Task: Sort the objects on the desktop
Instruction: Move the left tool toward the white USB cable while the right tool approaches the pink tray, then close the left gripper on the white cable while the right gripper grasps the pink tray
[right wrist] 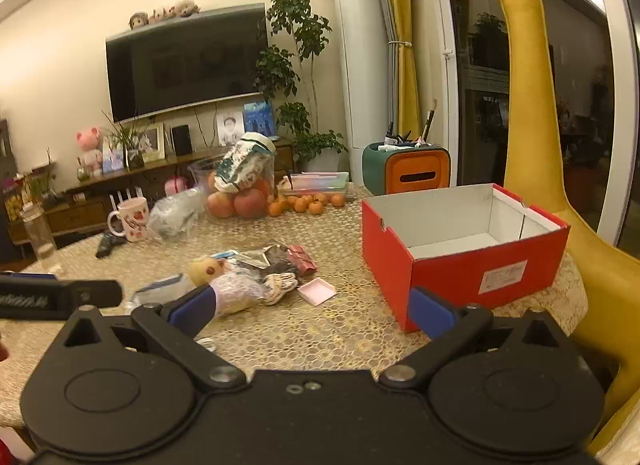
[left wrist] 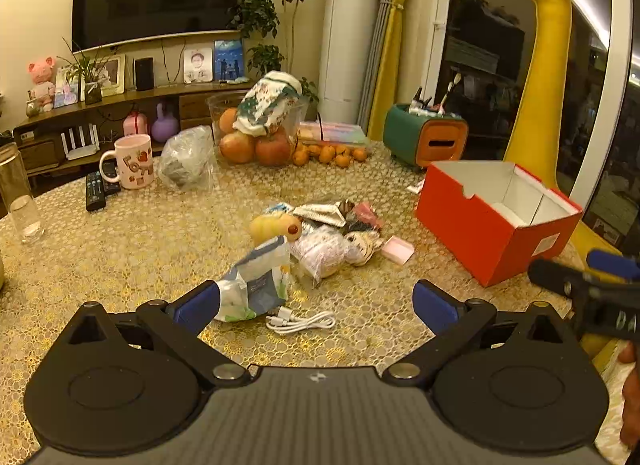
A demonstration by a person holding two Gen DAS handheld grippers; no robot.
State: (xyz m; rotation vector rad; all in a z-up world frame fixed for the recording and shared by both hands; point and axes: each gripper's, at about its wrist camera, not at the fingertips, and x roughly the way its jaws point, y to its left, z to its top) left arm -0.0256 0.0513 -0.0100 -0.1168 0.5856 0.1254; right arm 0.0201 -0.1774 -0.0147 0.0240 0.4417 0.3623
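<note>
Clutter (left wrist: 320, 233) lies heaped mid-surface, left of the red box (right wrist: 460, 249): a soft pouch (left wrist: 260, 285), crinkly wrappers, a limp cable (left wrist: 300, 321). All look light; pinch the pouch's top edge. Left claw (left wrist: 316, 301) and right claw (right wrist: 312, 311) both spread, empty.

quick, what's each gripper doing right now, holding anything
Left gripper: open, holding nothing, above the table near the white cable.
Right gripper: open, holding nothing, beside the red box.
</note>
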